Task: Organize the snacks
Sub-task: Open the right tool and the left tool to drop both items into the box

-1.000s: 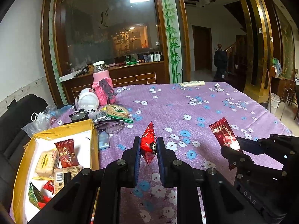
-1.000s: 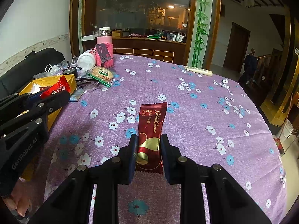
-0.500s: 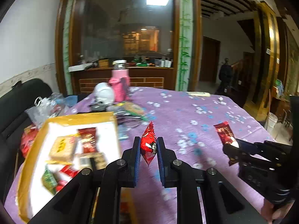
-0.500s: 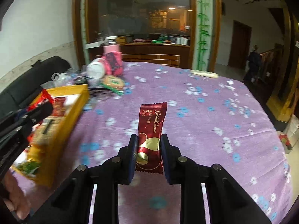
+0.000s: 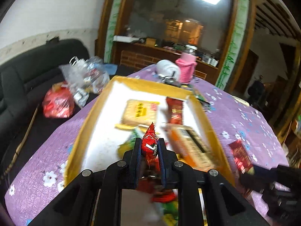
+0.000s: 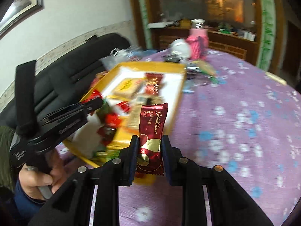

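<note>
Left tongs (image 5: 149, 148): clenched on a small red snack packet (image 5: 149, 145), held upright over the near part of the yellow box (image 5: 150, 87)
Right tongs (image 6: 150, 151): clenched on a dark red wrapper with gold lettering (image 6: 152, 131), upright, at the near right corner of the box
Yellow box: open, white inside, sitting at the left edge of the worktop (image 5: 235, 116); it holds a pale yellow biscuit pack (image 5: 140, 112), a dark red sachet (image 5: 174, 111), an orange and beige bar (image 5: 191, 146) and some green and red wrappers, blurred
Worktop: purple cloth with white and blue flowers; a pink jar (image 5: 185, 68) and a white round container (image 5: 168, 68) stand beyond the far end of the box
Left hand (image 6: 40, 177): seen in the right view, wrapped round the handle of its tool, green sleeve behind it
Beside the worktop: black sofa (image 5: 28, 71) with a red bag (image 5: 58, 103) and clear plastic bags (image 5: 84, 75)
</note>
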{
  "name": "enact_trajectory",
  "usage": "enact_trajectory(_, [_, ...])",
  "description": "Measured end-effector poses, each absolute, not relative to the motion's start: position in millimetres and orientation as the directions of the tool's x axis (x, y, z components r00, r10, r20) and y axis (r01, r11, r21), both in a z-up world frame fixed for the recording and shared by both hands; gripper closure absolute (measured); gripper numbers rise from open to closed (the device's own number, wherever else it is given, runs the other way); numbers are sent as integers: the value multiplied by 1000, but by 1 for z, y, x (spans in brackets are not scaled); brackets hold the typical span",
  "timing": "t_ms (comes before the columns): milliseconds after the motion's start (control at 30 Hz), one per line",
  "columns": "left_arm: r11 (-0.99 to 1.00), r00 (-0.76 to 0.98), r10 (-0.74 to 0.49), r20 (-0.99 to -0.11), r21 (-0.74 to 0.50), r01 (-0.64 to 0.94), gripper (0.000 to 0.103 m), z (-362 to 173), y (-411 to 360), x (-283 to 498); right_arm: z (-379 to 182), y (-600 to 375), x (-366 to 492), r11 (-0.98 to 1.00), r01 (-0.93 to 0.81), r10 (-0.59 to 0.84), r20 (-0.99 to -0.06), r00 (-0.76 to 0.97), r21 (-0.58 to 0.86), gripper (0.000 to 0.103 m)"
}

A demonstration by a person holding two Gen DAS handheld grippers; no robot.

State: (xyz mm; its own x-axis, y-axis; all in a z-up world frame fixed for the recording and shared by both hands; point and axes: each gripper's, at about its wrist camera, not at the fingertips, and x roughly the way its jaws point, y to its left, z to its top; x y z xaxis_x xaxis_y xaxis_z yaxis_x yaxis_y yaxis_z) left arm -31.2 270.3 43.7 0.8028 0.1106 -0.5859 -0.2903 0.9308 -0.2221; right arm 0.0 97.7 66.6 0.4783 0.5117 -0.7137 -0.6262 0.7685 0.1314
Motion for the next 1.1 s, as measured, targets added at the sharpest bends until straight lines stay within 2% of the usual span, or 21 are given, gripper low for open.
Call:
enact_trajectory(300, [914, 778, 131, -615, -228, -335, 86, 27, 279, -22, 38, 139, -3, 729, -669, 531, -737, 417, 147, 79])
enact_trajectory(433, [917, 769, 134, -625, -217, -336, 86, 26, 278, -18, 32, 137, 3, 725, -668, 548, -726, 415, 166, 79])
enact_trajectory(633, [925, 764, 151, -627, -184, -334, 86, 27, 273, -14, 26, 139, -11, 713, -694, 536, -714, 450, 98, 79])
enact_trajectory(1000, [928, 768, 165, -619, -165, -333, 86, 28, 270, -16, 25, 139, -9, 708, -696, 545, -720, 430, 120, 78])
enact_trajectory(1033, [929, 769, 168, -616, -163, -333, 84, 29, 269, -17, 24, 139, -9, 708, -696, 545, -720, 429, 121, 78])
enact_trajectory(1100, [929, 776, 173, -607, -160, -333, 74, 30, 268, -18, 24, 139, -10, 708, -695, 547, -720, 427, 126, 76])
